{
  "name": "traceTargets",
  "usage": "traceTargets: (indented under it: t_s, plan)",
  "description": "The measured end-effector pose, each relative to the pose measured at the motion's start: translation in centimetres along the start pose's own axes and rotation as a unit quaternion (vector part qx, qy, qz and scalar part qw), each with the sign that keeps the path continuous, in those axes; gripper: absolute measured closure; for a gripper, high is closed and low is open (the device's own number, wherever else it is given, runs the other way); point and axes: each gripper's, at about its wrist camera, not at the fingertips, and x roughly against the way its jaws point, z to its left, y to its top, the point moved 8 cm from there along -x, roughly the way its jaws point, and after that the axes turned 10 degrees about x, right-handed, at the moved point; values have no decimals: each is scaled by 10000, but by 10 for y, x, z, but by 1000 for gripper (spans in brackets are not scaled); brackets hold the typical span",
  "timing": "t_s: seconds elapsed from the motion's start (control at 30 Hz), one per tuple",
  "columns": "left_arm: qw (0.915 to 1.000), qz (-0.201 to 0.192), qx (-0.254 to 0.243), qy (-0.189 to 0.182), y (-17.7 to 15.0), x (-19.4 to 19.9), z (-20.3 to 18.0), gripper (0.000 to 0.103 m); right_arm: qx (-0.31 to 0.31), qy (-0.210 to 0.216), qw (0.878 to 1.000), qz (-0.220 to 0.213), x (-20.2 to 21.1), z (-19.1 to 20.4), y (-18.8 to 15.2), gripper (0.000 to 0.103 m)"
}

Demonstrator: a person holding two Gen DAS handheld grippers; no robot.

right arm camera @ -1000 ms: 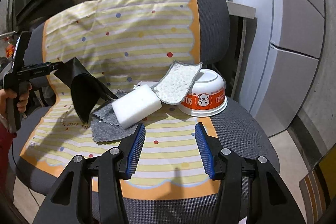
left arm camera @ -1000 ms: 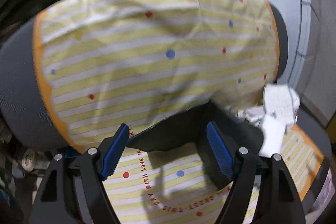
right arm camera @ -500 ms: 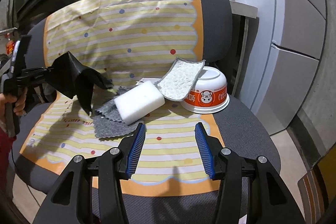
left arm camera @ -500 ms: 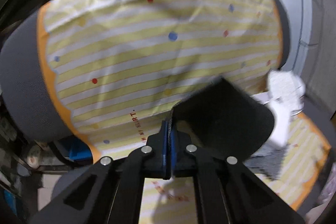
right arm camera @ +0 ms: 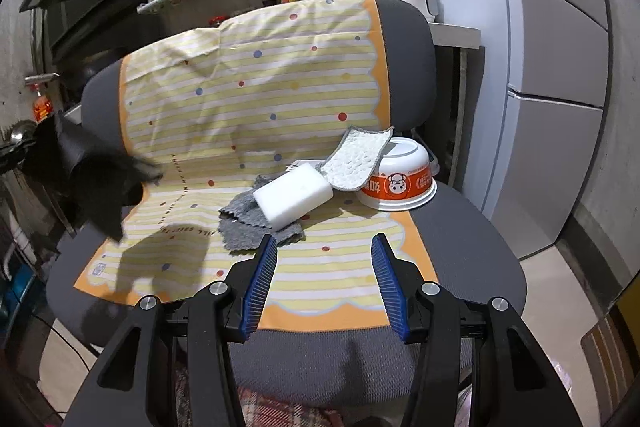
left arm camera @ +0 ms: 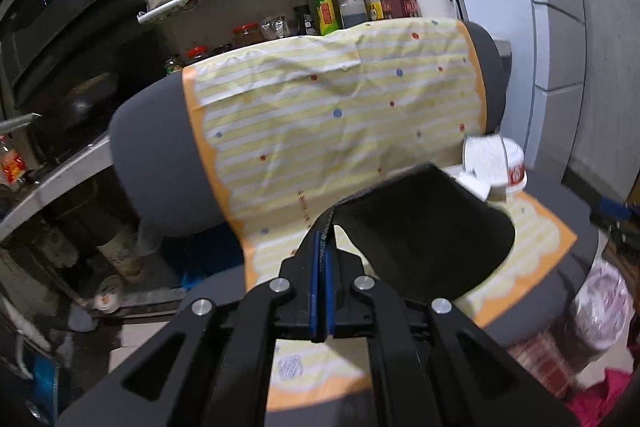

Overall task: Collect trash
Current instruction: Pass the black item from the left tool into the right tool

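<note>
The left gripper (left arm camera: pixel 323 251) is pressed together on the edge of a black trash bag (left arm camera: pixel 424 235), which hangs open above the left side of the chair (right arm camera: pixel 472 251). The right gripper (right arm camera: pixel 323 267) is spread, holding nothing, over the front of the chair seat. On the seat lie a white sponge (right arm camera: pixel 294 195), a grey cloth (right arm camera: pixel 244 227), a white pad (right arm camera: pixel 356 159) and an overturned bowl (right arm camera: pixel 404 179)
</note>
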Motion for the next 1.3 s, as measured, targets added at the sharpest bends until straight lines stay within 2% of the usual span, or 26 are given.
traceTargets:
  t_s: [0.07, 0.1, 0.2, 0.23, 0.3, 0.37, 0.47, 0.53, 0.57, 0.63, 0.67, 0.7, 0.73, 0.77, 0.8, 0.87, 0.97, 1.07, 1.2, 1.3]
  plan:
    - [10000, 44, 35, 64, -14, 5, -6, 102, -1, 25, 10000, -2, 5, 3, -3, 52]
    - [9999, 103, 103, -16, -23, 3, -13, 102, 8, 58, 10000, 4, 8, 5, -5, 52]
    - [9959, 371, 479, -679, -49, -13, -38, 102, 20, 123, 9999, -23, 15, 8, -7, 52]
    - [9900, 547, 703, -1092, -59, -24, -50, 102, 17, 165, 9999, -32, 18, 10, -7, 52]
    - [9787, 716, 1047, -1612, -69, -36, -64, 102, 97, 235, 9997, -51, 20, 16, -7, 52]
    - [9714, 716, 1212, -1912, -72, -40, -77, 102, 233, 243, 9994, -67, 21, 21, -7, 52]
    - [9659, 796, 1165, -2169, -77, -47, -98, 102, 232, 275, 9993, -55, 17, 24, -5, 52]
    - [9669, 861, 917, -2222, -84, -49, -119, 100, 228, 252, 9994, -38, 15, 24, -5, 52]
    - [9659, 917, 724, -2311, -89, -50, -136, 97, 216, 238, 9995, -40, 14, 22, -5, 52]
    - [9588, 1078, 544, -2573, -98, -48, -158, 91, 172, 168, 9997, -53, 16, 17, -5, 52]
    - [9510, 1248, 420, -2799, -106, -49, -176, 81, 130, 107, 9998, -53, 17, 12, -6, 52]
    - [9459, 1385, 337, -2915, -112, -50, -188, 61, 93, 63, 9999, -47, 18, 8, -7, 52]
    - [9411, 1527, 262, -3004, -117, -53, -198, 51, 42, 8, 10000, -33, 19, 2, -9, 52]
    - [9354, 1698, 146, -3098, -126, -56, -211, 47, -16, -45, 10000, -10, 19, -5, -11, 52]
    - [9337, 1796, 24, -3097, -133, -58, -219, 47, -81, -81, 9999, 11, 20, -10, -12, 52]
    - [9345, 1843, -160, -3040, -140, -57, -228, 47, -225, -79, 9997, 59, 21, -21, -18, 52]
    - [9351, 1599, -120, -3160, -129, -44, -221, 43, -284, 13, 9995, 108, 21, -24, -26, 52]
    - [9435, 1216, -77, -3080, -111, -28, -201, 39, -463, 477, 9977, 102, 16, -16, -30, 52]
    - [9560, 898, 75, -2793, -96, -19, -172, 39, -621, 1185, 9907, 232, 1, 11, -34, 43]
    - [9635, 900, 258, -2507, -94, -31, -152, 39, -457, 1265, 9891, 605, -20, 31, -46, 42]
